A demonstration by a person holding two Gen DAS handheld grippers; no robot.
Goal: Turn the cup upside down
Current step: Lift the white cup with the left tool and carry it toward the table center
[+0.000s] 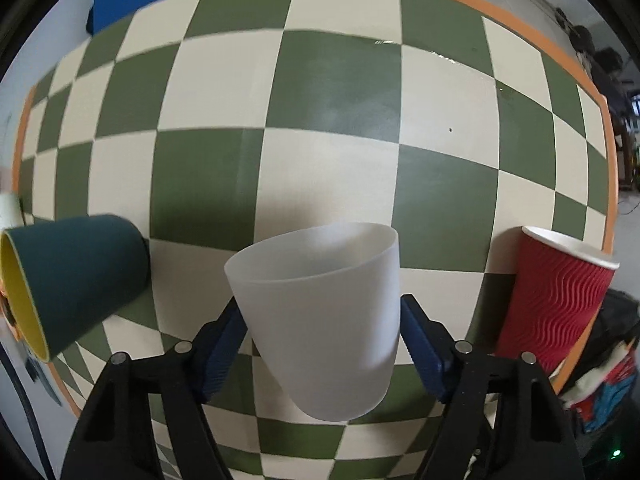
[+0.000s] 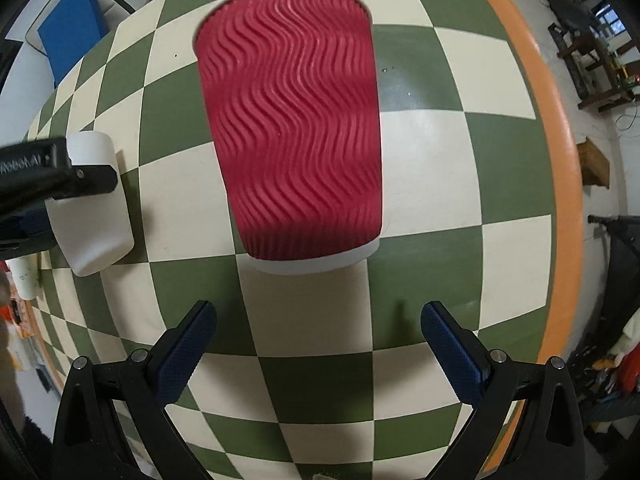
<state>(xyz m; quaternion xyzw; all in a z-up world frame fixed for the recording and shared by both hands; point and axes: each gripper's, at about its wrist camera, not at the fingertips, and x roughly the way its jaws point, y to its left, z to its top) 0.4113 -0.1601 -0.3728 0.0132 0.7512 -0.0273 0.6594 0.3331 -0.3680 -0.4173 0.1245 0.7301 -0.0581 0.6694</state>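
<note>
My left gripper is shut on a frosted white plastic cup, mouth up and tilted, held just above the checkered table. Its blue pads press both sides of the cup. In the right wrist view the same white cup shows at the left with the left gripper's black finger across it. A red ripple paper cup stands upright right ahead of my right gripper, which is open and empty, a short way short of the cup. The red cup also shows at the right in the left wrist view.
A dark teal cup with a yellow inside lies on its side at the left. The green and cream checkered table has an orange rim. A blue box stands beyond the far left edge.
</note>
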